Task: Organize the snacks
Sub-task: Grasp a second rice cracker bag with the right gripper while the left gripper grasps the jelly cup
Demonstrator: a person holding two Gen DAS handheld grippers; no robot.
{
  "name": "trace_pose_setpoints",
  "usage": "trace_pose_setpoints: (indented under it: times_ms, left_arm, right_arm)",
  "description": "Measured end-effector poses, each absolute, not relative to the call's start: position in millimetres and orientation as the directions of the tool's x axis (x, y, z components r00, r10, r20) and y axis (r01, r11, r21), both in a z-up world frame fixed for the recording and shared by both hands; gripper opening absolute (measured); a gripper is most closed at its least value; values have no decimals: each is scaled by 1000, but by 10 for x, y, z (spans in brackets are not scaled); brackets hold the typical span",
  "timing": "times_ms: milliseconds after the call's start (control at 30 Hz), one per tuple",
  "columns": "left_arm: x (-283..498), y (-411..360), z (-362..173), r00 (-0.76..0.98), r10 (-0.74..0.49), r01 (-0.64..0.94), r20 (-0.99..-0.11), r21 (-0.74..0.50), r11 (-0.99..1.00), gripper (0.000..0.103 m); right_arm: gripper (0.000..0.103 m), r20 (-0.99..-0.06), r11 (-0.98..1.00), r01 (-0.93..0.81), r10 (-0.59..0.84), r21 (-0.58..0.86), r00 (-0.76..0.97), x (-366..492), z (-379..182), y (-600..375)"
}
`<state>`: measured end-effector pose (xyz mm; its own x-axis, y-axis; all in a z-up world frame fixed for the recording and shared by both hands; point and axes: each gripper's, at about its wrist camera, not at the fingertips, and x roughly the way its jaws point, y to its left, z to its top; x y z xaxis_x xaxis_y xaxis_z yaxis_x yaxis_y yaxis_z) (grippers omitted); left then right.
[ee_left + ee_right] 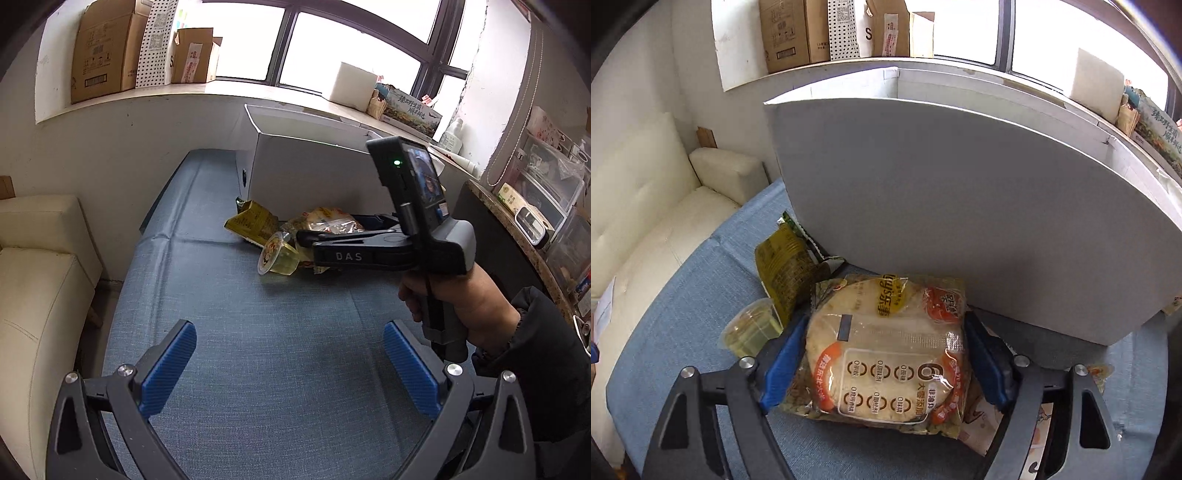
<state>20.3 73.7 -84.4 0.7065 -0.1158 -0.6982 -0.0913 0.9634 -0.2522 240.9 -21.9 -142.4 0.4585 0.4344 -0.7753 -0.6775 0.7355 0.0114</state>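
Blue pads (783, 354) of the right gripper (886, 354) sit on both sides of a clear bag of flat bread (886, 354). They touch its edges and squeeze it. The bag lies on the blue cloth (683, 295), right in front of the white box (960, 221). A yellow-green snack packet (786, 273) leans by the box's corner, just beside the bread bag. A small jelly cup (750, 328) lies next to the left pad.

From the left wrist view, the left gripper (290, 354) hangs over bare blue cloth (277, 332), well apart from the snacks. Its jaws are spread wide with nothing between them. A hand (461, 302) in a dark sleeve (546, 350) holds the right gripper's handle. The jelly cup (277, 254) lies tipped on its side near that gripper's tip. Cardboard boxes (107, 48) stand on the window ledge.
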Motion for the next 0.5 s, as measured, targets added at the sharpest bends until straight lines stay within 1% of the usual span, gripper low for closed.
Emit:
trace_pose_setpoints:
  times_ms: [100, 267, 333, 400, 500]
  left_arm:
    - [243, 756, -866, 698, -117, -98, -707, -256, 962, 103]
    - [348, 716, -838, 690, -91, -91, -718, -211, 973, 103]
    - [434, 679, -839, 681, -72, -77, -729, -169, 983, 103]
    - [530, 633, -850, 672, -20, -79, -740, -99, 992, 103]
    - [699, 599, -883, 663, -25, -41, -748, -70, 997, 103]
  right_arm:
    - [85, -745, 744, -667, 469, 44, 474, 2345, -1307, -396]
    - [85, -719, 762, -617, 540, 198, 437, 2283, -1140, -831]
    - [85, -710, 769, -599, 549, 222, 441, 2222, -1099, -1018]
    - [85, -703, 782, -571, 552, 249, 448, 2160, -1079, -1215]
    - [85, -682, 774, -544, 589, 323, 433, 2047, -1070, -1506]
